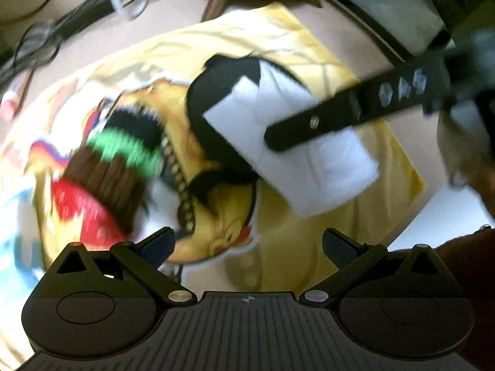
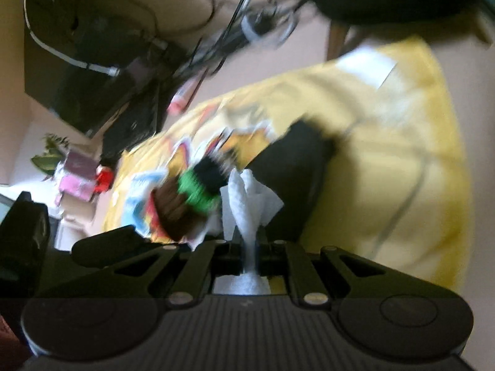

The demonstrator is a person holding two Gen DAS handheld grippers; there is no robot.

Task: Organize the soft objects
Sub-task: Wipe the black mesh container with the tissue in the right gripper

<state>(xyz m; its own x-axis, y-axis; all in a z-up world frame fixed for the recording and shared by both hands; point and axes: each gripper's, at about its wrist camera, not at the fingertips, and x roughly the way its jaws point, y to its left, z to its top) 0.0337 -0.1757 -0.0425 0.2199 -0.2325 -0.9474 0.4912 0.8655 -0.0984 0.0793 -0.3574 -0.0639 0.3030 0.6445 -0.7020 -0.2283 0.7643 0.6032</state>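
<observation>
A yellow printed cloth [image 1: 309, 241] [image 2: 386, 142] lies spread over the surface. On it rests a knitted piece [image 1: 111, 167] [image 2: 191, 198] striped black, green, brown and red. In the left wrist view a white tissue [image 1: 297, 151] hangs over a black patch of the cloth, with my right gripper [image 1: 272, 139] reaching in from the right and shut on it. In the right wrist view the tissue [image 2: 247, 198] is pinched between my right gripper [image 2: 249, 241]. My left gripper [image 1: 247, 247] stands open above the cloth, with nothing between its fingers.
Tangled black cables [image 1: 77, 9] [image 2: 241, 31] lie beyond the cloth. A black case [image 2: 80, 71], a pink-red tube [image 2: 182, 99], a small plant [image 2: 49, 154] and pink packets [image 2: 77, 173] sit at the left. A dark chair with wooden legs [image 2: 337, 37] stands behind.
</observation>
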